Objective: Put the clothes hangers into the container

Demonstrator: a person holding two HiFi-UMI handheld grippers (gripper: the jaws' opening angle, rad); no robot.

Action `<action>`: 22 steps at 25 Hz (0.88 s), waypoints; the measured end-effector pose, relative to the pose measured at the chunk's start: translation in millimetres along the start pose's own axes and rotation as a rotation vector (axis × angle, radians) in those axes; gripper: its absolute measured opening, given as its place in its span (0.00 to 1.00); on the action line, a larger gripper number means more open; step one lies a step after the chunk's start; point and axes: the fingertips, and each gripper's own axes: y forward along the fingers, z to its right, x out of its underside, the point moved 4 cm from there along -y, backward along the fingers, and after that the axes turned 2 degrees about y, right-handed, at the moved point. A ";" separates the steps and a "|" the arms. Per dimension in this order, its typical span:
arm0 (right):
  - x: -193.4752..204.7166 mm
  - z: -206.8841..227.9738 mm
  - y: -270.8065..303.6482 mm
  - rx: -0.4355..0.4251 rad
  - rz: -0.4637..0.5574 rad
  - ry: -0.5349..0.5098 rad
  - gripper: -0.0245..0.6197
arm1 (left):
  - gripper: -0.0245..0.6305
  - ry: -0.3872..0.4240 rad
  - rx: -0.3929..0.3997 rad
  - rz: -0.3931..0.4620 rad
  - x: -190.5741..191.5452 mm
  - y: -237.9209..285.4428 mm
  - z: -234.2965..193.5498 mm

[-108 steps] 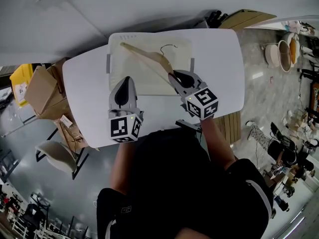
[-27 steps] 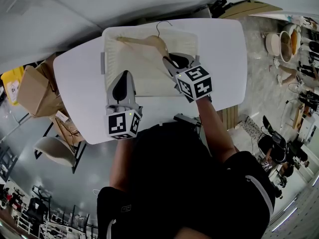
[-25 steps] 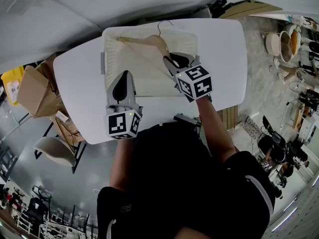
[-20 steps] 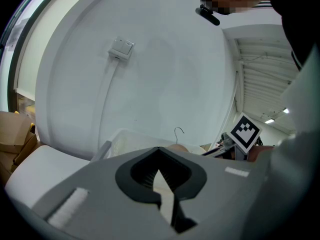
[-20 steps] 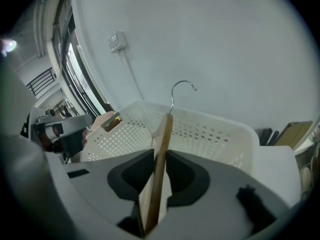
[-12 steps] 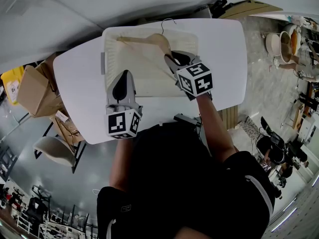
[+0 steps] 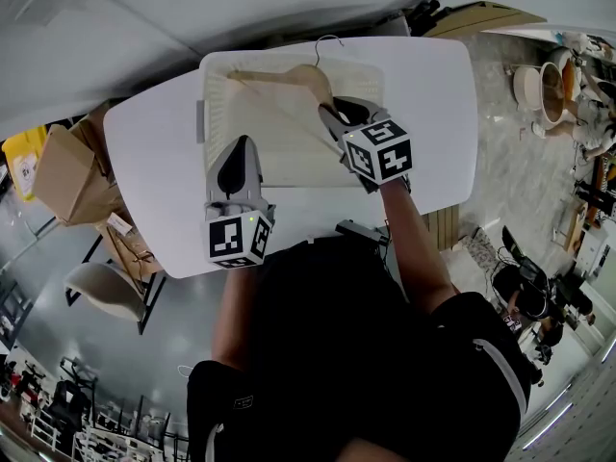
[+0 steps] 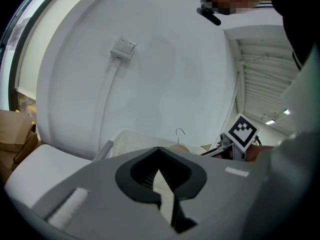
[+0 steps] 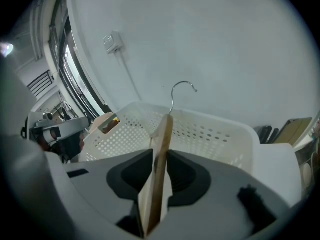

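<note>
1. Since it bears the only things in play, the white counter [image 7: 433, 114] sets the job simply: it carries the container, and I see just one hanger.
2. Set toward the counter's far edge, the perforated white container [image 7: 260, 157] has that hanger over it and partly inside.
3. Compared with a second ago, the wooden hanger [image 7: 289, 73] has slid farther from the person. One arm now lies along the far wall, and the other slants back up into the right gripper.
4. Around that arm the right gripper [image 7: 339, 118] is opening its jaws. The wood is between them, with the pads close against it and no clear gap that I can see. I judge this to be the release, so the drop into the container is nearly done.
5. Hovering over the container's near left corner, the left gripper [image 7: 238, 152] keeps its place, its jaws slightly apart with nothing between them.
6. Smallest of all, the wire hook [image 7: 325, 42] now pokes past the far rim, where it could catch and leave the hanger propped rather than flat.
</note>
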 end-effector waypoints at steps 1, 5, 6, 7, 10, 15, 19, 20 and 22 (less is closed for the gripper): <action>-0.3 -0.2 0.0 0.000 0.000 0.001 0.19 | 0.05 -0.002 0.000 0.001 -0.3 -0.2 -0.5; -1.2 -1.3 0.7 0.000 -0.001 0.000 0.21 | 0.05 -0.004 -0.002 0.006 -1.2 -1.8 -2.8; -0.9 -1.4 0.6 0.001 -0.001 0.000 0.21 | 0.05 -0.004 -0.002 0.007 -1.2 -2.3 -2.8; -0.5 -1.2 0.2 0.002 -0.001 0.001 0.21 | 0.05 -0.004 -0.002 0.007 -1.1 -2.8 -2.6; 1.1 -0.2 -0.9 0.004 -0.002 0.003 0.22 | 0.05 -0.004 -0.002 0.011 -0.9 -4.2 -1.6; 0.5 -2.2 2.2 0.004 -0.007 0.006 0.24 | 0.05 -0.006 -0.001 0.011 0.3 -5.7 -3.6; 0.8 -1.4 0.7 0.004 -0.011 0.008 0.25 | 0.05 -0.007 0.000 0.008 0.9 -6.4 -1.6; 0.7 -1.4 0.4 0.004 -0.011 0.009 0.25 | 0.05 -0.007 0.001 0.008 0.4 -6.3 -1.3; 0.4 -1.6 0.3 0.005 -0.013 0.009 0.25 | 0.05 -0.007 0.001 0.010 -0.7 -6.3 -1.3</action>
